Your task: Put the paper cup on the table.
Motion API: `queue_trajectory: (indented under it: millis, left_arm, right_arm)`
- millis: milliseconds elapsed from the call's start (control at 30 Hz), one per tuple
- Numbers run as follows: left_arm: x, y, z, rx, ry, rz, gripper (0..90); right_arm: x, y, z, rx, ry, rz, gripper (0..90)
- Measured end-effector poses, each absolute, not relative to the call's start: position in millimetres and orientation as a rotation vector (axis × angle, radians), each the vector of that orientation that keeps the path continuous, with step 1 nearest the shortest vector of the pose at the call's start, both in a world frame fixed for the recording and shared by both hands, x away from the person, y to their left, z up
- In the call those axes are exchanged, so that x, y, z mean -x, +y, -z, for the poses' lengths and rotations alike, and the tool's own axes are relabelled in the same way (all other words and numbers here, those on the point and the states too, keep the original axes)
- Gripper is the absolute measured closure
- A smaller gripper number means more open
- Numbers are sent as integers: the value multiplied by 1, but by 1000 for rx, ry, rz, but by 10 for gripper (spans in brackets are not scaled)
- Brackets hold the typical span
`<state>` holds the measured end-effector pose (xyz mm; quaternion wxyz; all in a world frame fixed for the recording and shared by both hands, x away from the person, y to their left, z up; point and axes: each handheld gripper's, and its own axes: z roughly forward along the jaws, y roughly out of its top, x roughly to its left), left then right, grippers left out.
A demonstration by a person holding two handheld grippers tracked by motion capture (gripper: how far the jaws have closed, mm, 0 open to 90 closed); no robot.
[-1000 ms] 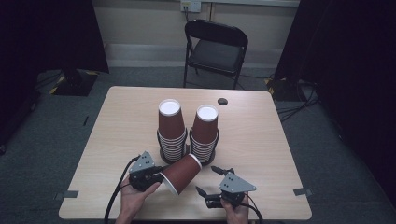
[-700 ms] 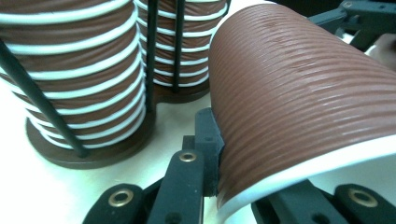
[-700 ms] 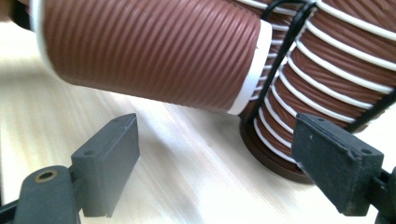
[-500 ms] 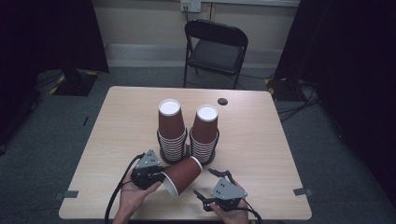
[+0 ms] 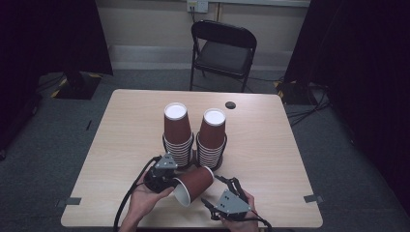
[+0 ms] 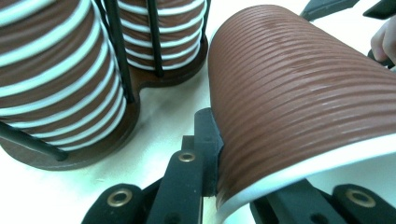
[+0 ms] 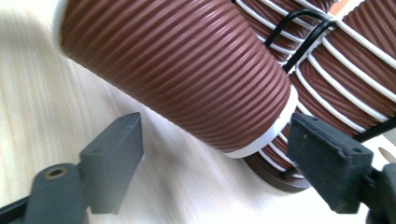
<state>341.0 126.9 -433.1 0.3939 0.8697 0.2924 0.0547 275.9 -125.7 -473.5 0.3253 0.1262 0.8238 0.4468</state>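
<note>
The left gripper [image 5: 170, 180] sits at the table's 7 o'clock, its black jaws clamped on the white rim of a brown ribbed paper cup [image 5: 194, 184]. In the left gripper view one jaw presses the outer wall of that cup [image 6: 299, 98] right at the rim. The cup lies tilted on its side, its open mouth toward 7 o'clock and its base toward 1 o'clock, near the dark round-based wire cup holder [image 5: 196, 157] at the middle of the light wooden table [image 5: 270, 154]. Two stacks of brown ribbed paper cups [image 5: 176, 133] stand upright in that holder. The right gripper [image 5: 212, 199] waits at 5 o'clock of the cup with its jaws spread wide; in the right gripper view they stand apart below the cup [image 7: 177, 70], clear of it
</note>
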Motion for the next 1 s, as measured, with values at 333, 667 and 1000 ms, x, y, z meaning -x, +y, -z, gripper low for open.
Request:
queue_trajectory:
  millis: [333,667,1000]
  left_arm:
    - [-350,120,430,-2286,754,-25,851]
    - [-356,115,427,-2311,757,17,853]
    - [-355,108,424,-2335,720,41,859]
  right_arm:
    - [-273,-117,475,-272,2136,-1018,129]
    - [-271,-103,476,-220,2125,-955,130]
    - [-273,-96,477,-187,2138,-906,90]
